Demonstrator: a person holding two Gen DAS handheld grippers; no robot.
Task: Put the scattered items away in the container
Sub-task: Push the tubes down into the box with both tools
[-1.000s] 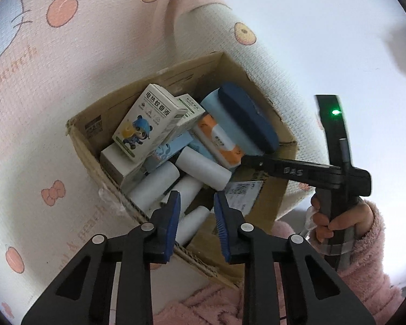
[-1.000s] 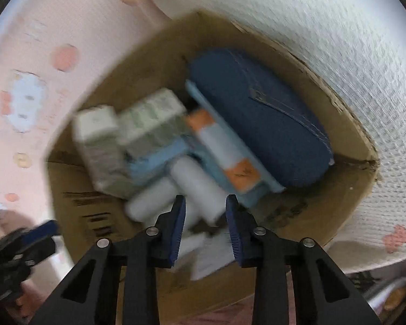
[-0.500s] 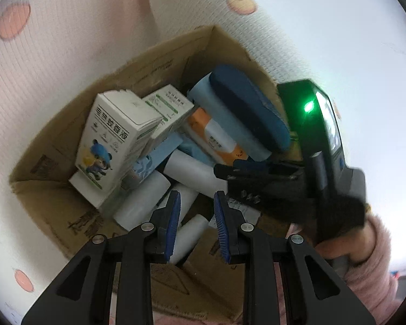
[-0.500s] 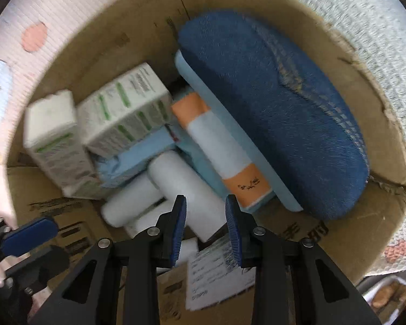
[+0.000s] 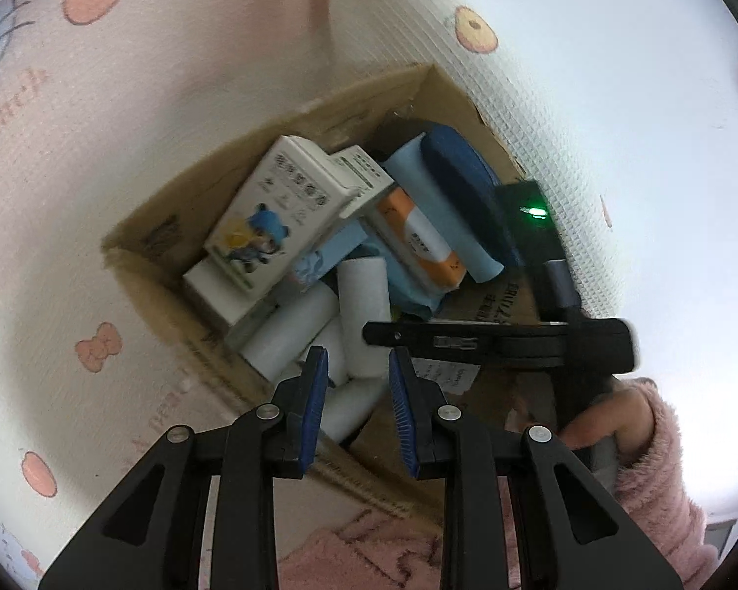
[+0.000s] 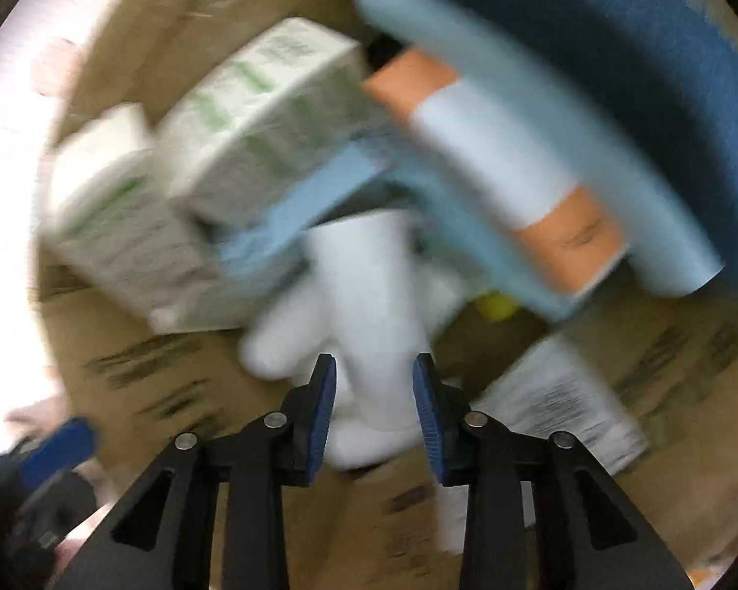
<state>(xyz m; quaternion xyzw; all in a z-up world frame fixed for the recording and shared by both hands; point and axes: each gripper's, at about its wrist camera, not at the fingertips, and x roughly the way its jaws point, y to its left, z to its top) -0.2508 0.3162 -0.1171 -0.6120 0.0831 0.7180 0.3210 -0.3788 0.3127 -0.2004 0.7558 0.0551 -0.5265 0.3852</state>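
Quilted pink bedspread [image 5: 74,255] under corrugated cardboard box [image 5: 142,241] of smooth white rolls [image 5: 364,305]; both grippers' jaws apart, right's opening.

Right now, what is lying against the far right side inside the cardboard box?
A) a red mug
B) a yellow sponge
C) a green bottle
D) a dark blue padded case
D: the dark blue padded case leans along the right wall of the cardboard box, next to an orange-and-white pack and above the white rolls.
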